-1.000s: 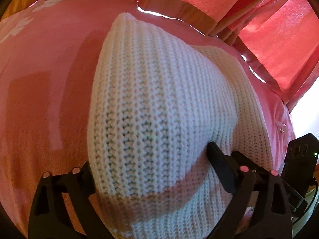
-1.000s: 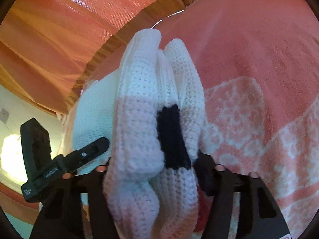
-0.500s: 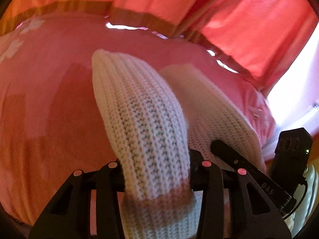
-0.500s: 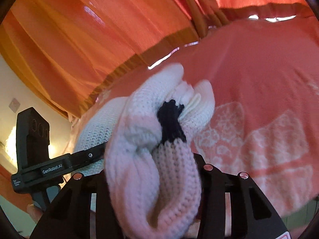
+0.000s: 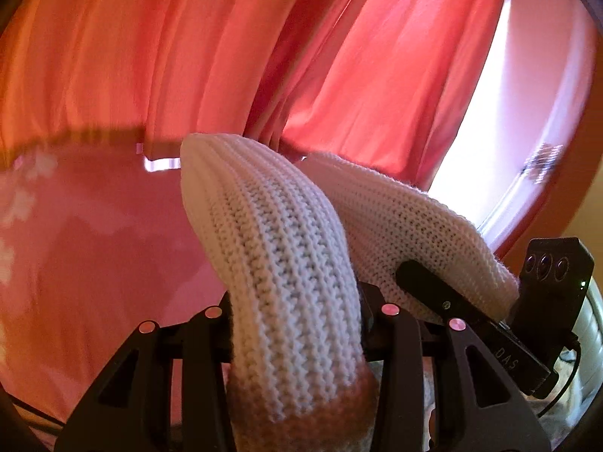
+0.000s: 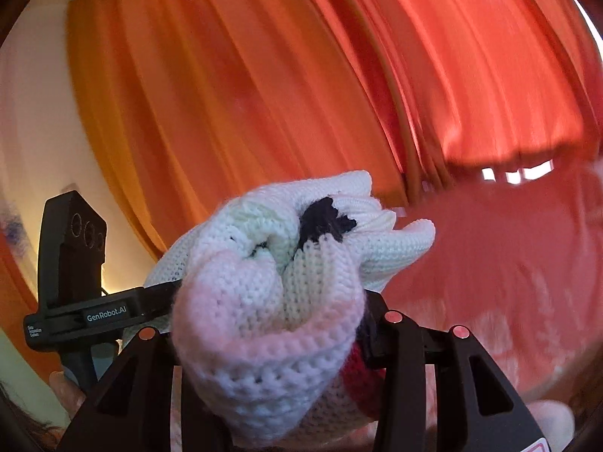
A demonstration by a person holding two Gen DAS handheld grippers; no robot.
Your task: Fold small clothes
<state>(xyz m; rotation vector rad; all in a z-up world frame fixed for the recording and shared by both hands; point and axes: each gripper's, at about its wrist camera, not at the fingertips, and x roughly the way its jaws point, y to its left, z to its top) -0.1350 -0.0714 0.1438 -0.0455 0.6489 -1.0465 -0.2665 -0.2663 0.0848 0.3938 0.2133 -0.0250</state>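
Note:
A small white knitted garment (image 5: 286, 263) with black and red patches is held off the pink bedspread (image 5: 94, 248) by both grippers. My left gripper (image 5: 294, 324) is shut on one bunched edge of it; the knit arches up and forward between the fingers. My right gripper (image 6: 271, 324) is shut on the other bunched end (image 6: 264, 301), where a black patch (image 6: 324, 222) shows. The right gripper also shows at the lower right of the left wrist view (image 5: 490, 324), and the left gripper shows at the left of the right wrist view (image 6: 86, 312).
Red-orange curtains (image 5: 339, 56) hang close behind the bed and fill the upper half of both views. A bright window gap (image 5: 490, 150) is at the right. The bedspread (image 6: 508, 263) lies below and ahead.
Both grippers have lifted the garment and tilted upward. The bedspread has dropped low in both views and the curtains now fill most of them. The grip is unchanged.

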